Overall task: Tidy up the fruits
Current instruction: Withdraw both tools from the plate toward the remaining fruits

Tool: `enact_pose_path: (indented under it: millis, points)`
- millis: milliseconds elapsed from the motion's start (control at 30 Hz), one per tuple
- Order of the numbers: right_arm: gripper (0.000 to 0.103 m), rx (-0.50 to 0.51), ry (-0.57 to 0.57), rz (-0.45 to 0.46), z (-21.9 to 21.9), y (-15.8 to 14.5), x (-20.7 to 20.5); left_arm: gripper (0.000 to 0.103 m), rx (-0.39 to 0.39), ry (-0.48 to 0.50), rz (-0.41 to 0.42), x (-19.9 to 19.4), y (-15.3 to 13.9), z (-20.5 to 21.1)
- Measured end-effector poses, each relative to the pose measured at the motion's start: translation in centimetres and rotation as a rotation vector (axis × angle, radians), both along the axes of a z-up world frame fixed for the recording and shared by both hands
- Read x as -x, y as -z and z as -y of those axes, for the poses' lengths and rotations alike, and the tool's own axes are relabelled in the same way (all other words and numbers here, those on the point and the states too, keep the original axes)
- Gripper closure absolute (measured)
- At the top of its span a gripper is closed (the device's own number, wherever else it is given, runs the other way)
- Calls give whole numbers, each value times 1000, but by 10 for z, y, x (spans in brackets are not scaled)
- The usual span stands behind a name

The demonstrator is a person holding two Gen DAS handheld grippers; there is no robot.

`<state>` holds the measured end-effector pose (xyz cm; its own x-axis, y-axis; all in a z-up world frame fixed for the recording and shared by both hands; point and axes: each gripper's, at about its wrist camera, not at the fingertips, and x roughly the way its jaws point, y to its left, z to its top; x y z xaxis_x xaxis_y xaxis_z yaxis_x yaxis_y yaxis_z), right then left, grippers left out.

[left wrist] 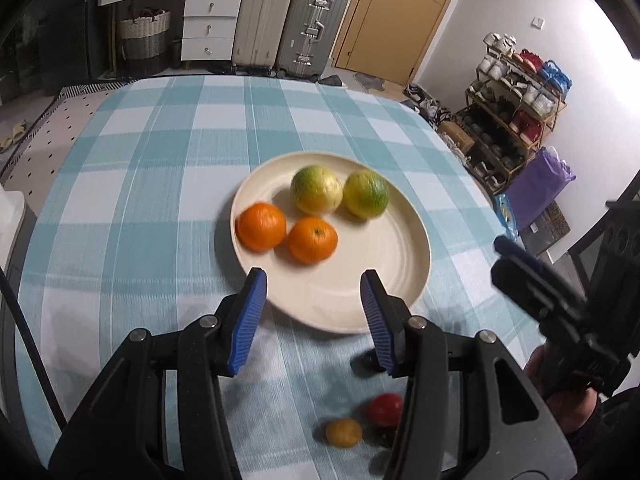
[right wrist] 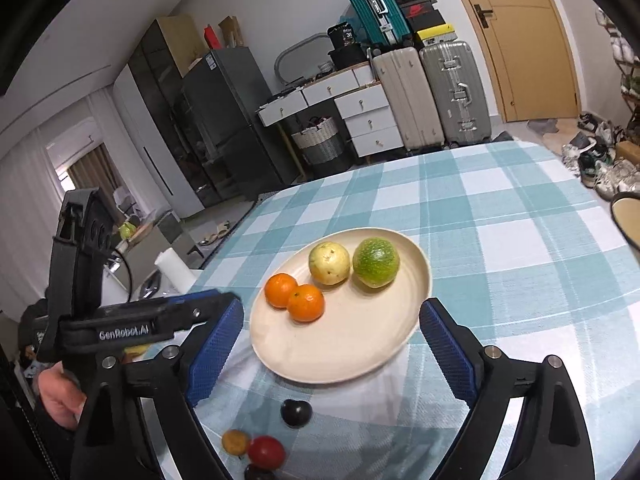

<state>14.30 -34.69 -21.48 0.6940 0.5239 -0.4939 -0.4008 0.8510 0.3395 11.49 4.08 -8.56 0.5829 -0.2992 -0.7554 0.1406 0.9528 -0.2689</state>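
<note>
A cream plate (left wrist: pixel 360 276) (right wrist: pixel 360 344) on the checked tablecloth holds two oranges (left wrist: pixel 261 226) (right wrist: pixel 305 302) and two yellow-green fruits (left wrist: pixel 316 189) (right wrist: pixel 376 263). In front of it on the cloth lie a small red fruit (left wrist: pixel 385 409) (right wrist: pixel 266 452), a small orange fruit (left wrist: pixel 343 432) (right wrist: pixel 235 441) and a dark plum (right wrist: pixel 296 412). My left gripper (left wrist: pixel 314 312) is open and empty, over the plate's near edge. My right gripper (right wrist: pixel 332 348) is open and empty, straddling the plate's near part. The right gripper also shows in the left wrist view (left wrist: pixel 548 292).
The table (left wrist: pixel 160 160) is covered by a blue-and-white checked cloth. Suitcases (left wrist: pixel 288 20), drawers and a shoe rack (left wrist: pixel 512 112) stand beyond it. A second plate's rim (right wrist: pixel 626 220) shows at the right edge. The left gripper's body (right wrist: pixel 120 320) is at the right wrist view's left.
</note>
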Motion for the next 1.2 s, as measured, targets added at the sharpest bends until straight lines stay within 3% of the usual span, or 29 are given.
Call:
enact_pose_path:
  millis: [100, 633, 900, 1067, 1200]
  points:
    - [5, 20, 8, 24, 2, -3, 8, 55, -17, 2, -11, 11, 4, 4]
    - [0, 41, 13, 65, 11, -2, 38, 22, -22, 31, 14, 55, 8, 21]
    - [0, 44, 32, 64, 18, 1, 48, 16, -17, 30, 14, 71, 8, 19]
    - [0, 41, 39, 66, 22, 2, 55, 2, -30, 83, -5, 86, 12, 27]
    - [0, 30, 42, 58, 26, 5, 59, 2, -46, 113, -12, 99, 17, 34]
